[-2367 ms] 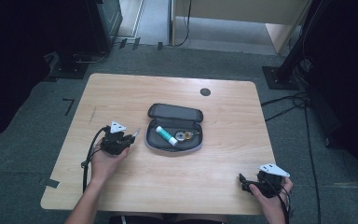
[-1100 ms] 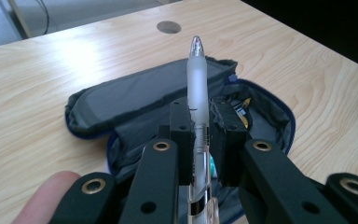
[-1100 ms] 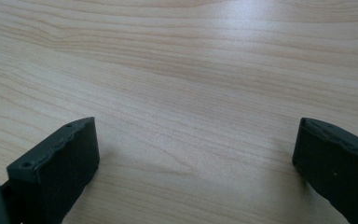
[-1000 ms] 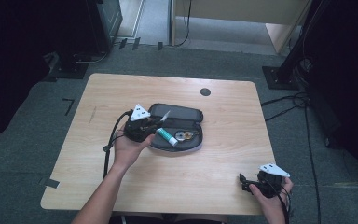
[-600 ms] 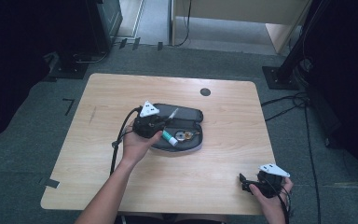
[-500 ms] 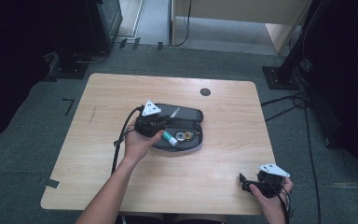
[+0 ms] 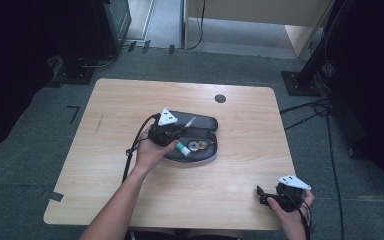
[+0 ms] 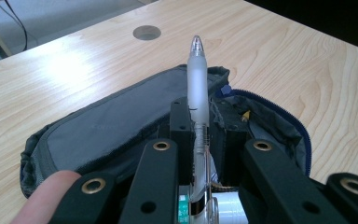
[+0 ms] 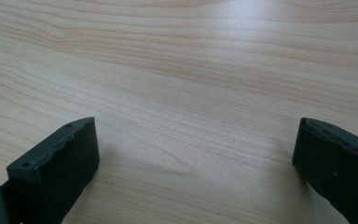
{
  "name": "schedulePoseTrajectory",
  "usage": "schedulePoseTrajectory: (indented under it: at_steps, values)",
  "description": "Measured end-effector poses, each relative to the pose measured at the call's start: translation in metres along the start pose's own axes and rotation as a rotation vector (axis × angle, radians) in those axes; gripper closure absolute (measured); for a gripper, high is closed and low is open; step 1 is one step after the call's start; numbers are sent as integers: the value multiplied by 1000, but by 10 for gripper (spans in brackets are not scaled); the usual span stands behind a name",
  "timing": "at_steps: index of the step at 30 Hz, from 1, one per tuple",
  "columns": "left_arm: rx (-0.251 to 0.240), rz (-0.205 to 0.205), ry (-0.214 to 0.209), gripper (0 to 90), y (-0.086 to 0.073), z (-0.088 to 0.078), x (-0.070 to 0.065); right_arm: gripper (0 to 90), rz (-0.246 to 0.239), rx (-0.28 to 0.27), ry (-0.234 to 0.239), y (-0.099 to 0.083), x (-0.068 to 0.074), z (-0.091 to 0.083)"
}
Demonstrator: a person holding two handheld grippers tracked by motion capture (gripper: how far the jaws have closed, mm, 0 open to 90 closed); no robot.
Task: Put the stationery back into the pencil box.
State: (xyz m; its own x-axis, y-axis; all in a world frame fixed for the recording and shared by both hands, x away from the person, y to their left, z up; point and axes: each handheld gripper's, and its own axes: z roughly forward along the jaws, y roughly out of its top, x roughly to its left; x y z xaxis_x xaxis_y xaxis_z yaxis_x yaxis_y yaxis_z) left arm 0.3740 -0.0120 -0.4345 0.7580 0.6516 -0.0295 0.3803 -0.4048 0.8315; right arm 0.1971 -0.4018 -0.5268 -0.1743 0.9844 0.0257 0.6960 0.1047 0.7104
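A dark grey pencil case (image 7: pixel 205 123) lies open in the middle of the table, its lid folded back. In its lower half lie a white tube with a green cap (image 7: pixel 183 148) and a round metal piece (image 7: pixel 196 145). My left gripper (image 7: pixel 178 131) hovers over the case's left end, shut on a frosted translucent pen (image 7: pixel 189 121). In the left gripper view the pen (image 8: pixel 197 84) stands up between the jaws of the left gripper (image 8: pixel 204 116), tip pointing away over the case (image 8: pixel 116 121). My right gripper (image 7: pixel 261 196) rests at the table's front right corner, and in its own view the right gripper (image 9: pixel 196 140) is wide open above bare wood.
The wooden table (image 7: pixel 130 100) has a round cable hole (image 7: pixel 220 98) at the back. A black cable (image 7: pixel 130 150) trails from the left gripper toward the front edge. Dark stands and cables sit on the grey floor (image 7: pixel 320 107) to the right.
My left gripper has travelled from the table's left side rightward to above the open case, with the pen sticking out of it, and has sunk slightly. The right gripper has stayed put.
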Motion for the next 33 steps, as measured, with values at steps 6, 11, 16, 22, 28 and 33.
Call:
schedulePoseTrajectory:
  at_steps: [6,11,16,22,28,33]
  values:
    - [19,44,3,811,-6,8,-1,0,0,0,0,0,0,0]
    - [55,61,-11,810,-16,13,1,0,0,-1,0,0,0,0]
    - [77,111,-29,810,-18,15,-3,0,1,0,0,0,0,0]
    - [113,152,-34,808,-25,19,-6,0,0,-1,0,0,0,0]
    - [133,135,-29,795,-32,19,-3,0,1,0,0,0,0,0]
    - [142,118,-28,774,-35,18,1,0,0,0,0,0,0,0]
